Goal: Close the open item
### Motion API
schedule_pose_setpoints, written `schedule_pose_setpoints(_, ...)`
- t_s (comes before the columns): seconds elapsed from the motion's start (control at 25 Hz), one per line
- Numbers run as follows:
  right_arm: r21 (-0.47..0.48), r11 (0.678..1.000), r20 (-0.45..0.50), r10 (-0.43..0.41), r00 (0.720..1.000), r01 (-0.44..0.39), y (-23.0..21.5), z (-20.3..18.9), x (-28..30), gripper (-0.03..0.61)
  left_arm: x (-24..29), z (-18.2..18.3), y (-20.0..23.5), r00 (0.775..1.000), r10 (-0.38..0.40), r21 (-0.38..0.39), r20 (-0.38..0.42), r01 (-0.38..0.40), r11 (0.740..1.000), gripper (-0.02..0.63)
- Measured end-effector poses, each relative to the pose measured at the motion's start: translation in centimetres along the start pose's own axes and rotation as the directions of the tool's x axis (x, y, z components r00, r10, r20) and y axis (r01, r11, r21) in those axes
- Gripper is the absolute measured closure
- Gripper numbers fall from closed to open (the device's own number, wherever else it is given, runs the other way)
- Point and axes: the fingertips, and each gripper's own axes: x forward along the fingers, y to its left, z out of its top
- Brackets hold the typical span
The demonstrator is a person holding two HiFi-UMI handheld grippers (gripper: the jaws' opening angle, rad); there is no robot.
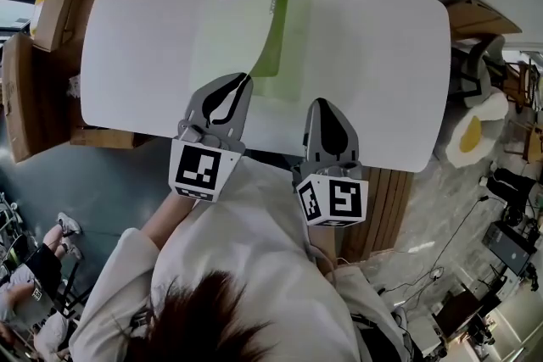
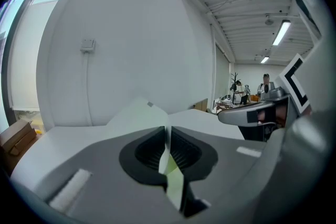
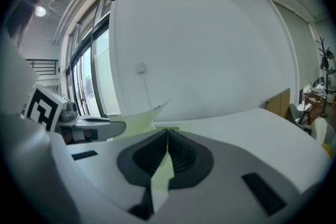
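Observation:
A pale green plastic folder [image 1: 273, 47] lies open on the white table [image 1: 144, 38]. Its translucent cover [image 1: 237, 8] is lifted and stands tilted over the left half. My left gripper [image 1: 243, 80] is shut on the cover's near corner, and the thin sheet [image 2: 169, 157] runs between its pads. My right gripper [image 1: 321, 103] sits by the folder's near right corner, close to the table's front edge. Its jaws are shut, with a pale green sheet edge [image 3: 160, 176] showing between them. The left gripper [image 3: 79, 122] also shows at the left of the right gripper view.
Cardboard boxes [image 1: 38, 55] stand off the table's left end. A chair and a fried-egg cushion [image 1: 475, 131] are at the right. A wooden panel [image 1: 382, 208] stands under the table's front edge. The person's body fills the near foreground.

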Motion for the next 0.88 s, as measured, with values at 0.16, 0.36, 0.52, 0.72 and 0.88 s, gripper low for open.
schedule_pose_setpoints(0.16, 0.000, 1.000, -0.004, 0.001, 1.000, -0.001, -0.2, 0.0, 0.1, 0.568, 0.5, -0.3, -0.5, 1.000, -0.013, 0.008, -0.011, 0.013, 1.000, 0.592)
schedule_pose_setpoints(0.36, -0.002, 1.000, -0.010, 0.009, 1.000, -0.009, -0.8, 0.1, 0.1, 0.568, 1.2, -0.4, -1.4, 1.000, -0.022, 0.014, -0.020, 0.022, 1.000, 0.591)
schedule_pose_setpoints(0.52, -0.004, 1.000, -0.013, 0.014, 1.000, -0.014, -0.8, 0.0, 0.6, 0.568, 1.5, -0.7, -1.5, 0.999, -0.026, 0.017, -0.028, 0.026, 1.000, 0.591)
schedule_pose_setpoints(0.72, -0.007, 1.000, -0.016, 0.018, 1.000, -0.019, -0.6, 0.1, 1.2, 0.568, 1.7, -1.0, -1.4, 0.999, -0.035, 0.019, -0.034, 0.035, 0.999, 0.589)
schedule_pose_setpoints(0.88, -0.006, 1.000, -0.020, 0.019, 1.000, -0.019, -0.6, 0.1, 1.4, 0.568, 2.1, -1.2, -1.6, 0.998, -0.045, 0.022, -0.043, 0.046, 0.999, 0.589)
